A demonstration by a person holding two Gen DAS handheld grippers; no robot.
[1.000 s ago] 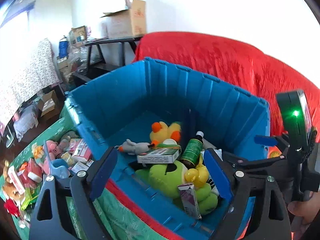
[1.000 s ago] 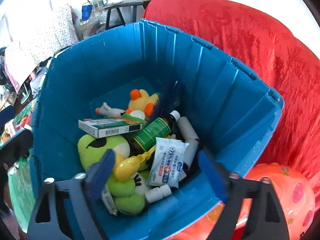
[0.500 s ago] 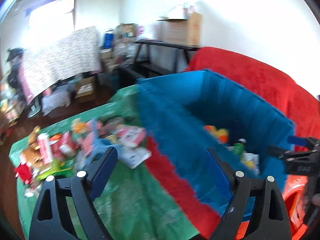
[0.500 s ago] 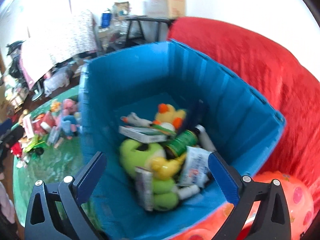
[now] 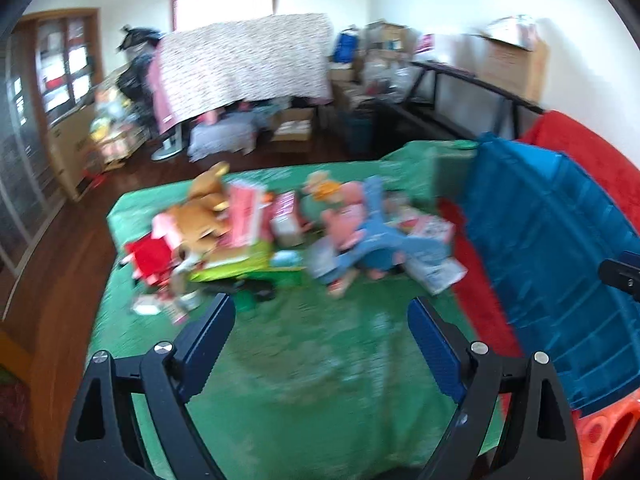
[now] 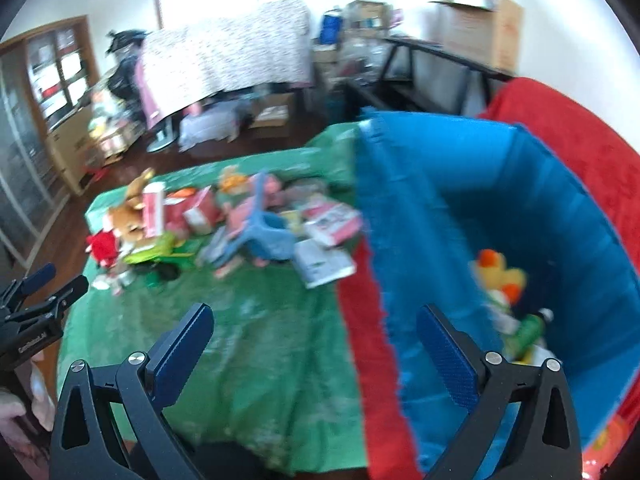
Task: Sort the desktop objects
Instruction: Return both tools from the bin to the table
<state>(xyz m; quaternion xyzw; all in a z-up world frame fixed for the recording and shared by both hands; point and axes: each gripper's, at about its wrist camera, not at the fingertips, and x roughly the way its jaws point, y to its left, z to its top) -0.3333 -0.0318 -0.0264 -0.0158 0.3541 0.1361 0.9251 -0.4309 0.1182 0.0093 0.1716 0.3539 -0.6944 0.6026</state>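
Patterned cloth (image 5: 244, 60) draped over rack; cardboard box (image 6: 478, 32) on black shelf (image 6: 436, 54).

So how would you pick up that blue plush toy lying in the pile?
Probably by the blue plush toy's long body, coming from above on the near side; it sprawls on top of the pile on the green cloth, soft enough to pinch. Blur hides finer detail.

A green cloth (image 5: 320, 380) meets a blue bin (image 6: 460, 184), red fabric (image 6: 580, 132), and blue-padded black tongs (image 5: 320, 328).

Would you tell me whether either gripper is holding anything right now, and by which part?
Nothing is held: the left gripper and right gripper both have open, empty jaws above the green cloth.
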